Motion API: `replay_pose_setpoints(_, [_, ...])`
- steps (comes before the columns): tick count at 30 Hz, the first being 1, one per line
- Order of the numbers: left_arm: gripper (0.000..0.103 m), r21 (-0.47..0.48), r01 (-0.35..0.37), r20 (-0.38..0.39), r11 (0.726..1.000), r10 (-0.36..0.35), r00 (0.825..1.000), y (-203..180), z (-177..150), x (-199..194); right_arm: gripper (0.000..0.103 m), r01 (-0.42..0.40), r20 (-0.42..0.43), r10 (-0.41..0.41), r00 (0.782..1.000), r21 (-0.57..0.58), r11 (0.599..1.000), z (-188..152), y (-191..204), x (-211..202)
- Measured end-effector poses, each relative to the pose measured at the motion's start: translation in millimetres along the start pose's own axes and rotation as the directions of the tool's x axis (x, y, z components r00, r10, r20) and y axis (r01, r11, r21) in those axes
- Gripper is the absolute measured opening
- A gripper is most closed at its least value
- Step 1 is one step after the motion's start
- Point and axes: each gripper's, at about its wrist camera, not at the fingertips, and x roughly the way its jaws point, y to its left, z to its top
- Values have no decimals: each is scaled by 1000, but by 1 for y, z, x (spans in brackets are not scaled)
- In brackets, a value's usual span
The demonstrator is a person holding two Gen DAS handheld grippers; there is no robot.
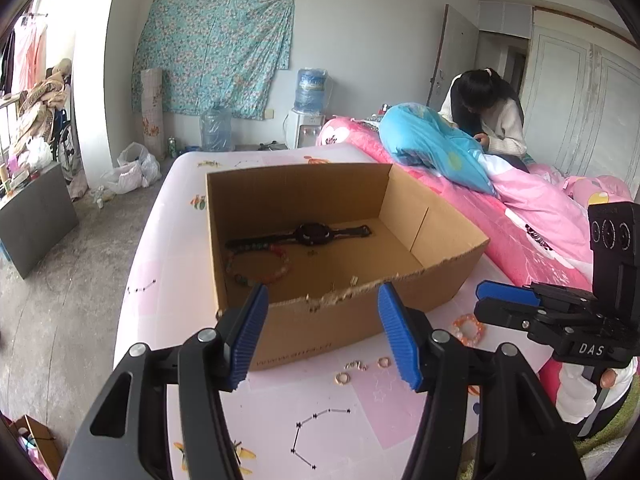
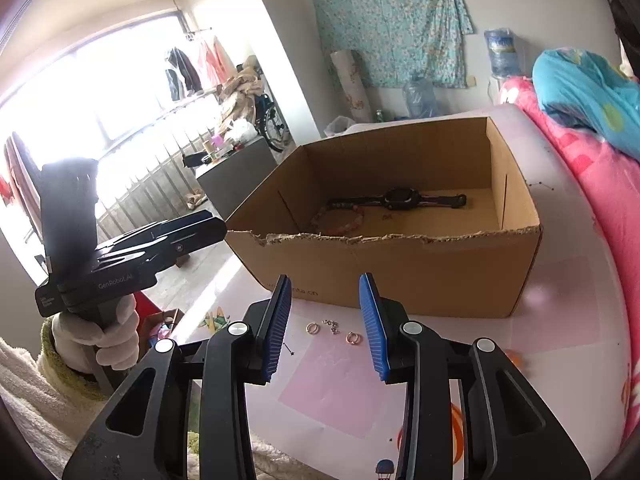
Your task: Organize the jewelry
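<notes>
Cardboard, plain brown, makes up the one open box (image 1: 336,316) on my pink printed bedsheet (image 1: 360,432), its near rim torn and ragged. Inside it I count one black watch (image 1: 310,234) laid flat with its strap stretched out, one beaded bracelet (image 1: 258,266) just in front of it and touching the strap, and a few tiny pieces on the box floor, too small for me to name.

Outside the box, on the sheet just before its near wall, lie two small gold rings (image 2: 313,328) with one little silvery chain piece (image 2: 332,326) between them. One orange-and-white bracelet (image 1: 468,330) rests further right, near my right tool as the left camera sees it.

My left gripper (image 1: 322,334) hovers above the near wall of the box, its two blue pads spread wide and holding nothing. My right gripper (image 2: 326,326) hangs over the sheet with the rings and chain framed between its two blue fingers, also wide apart and empty; in its camera I see my left hand (image 2: 98,334), white-gloved, around the other tool's handle.

One person sits hunched at the far side of the bed behind a blue quilt (image 1: 432,140).
</notes>
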Motion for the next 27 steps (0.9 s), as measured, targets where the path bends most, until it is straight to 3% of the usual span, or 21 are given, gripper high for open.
replay_pose_setpoints(14, [58, 0, -28, -63, 1000, 28, 998, 0, -31, 8, 35, -20, -53, 22, 998, 37, 999, -13, 2, 17])
replay_pose_setpoints(27, [58, -3, -37, -121, 999, 37, 992, -3, -39, 32, 35, -30, -89, 37, 995, 76, 997, -16, -6, 25])
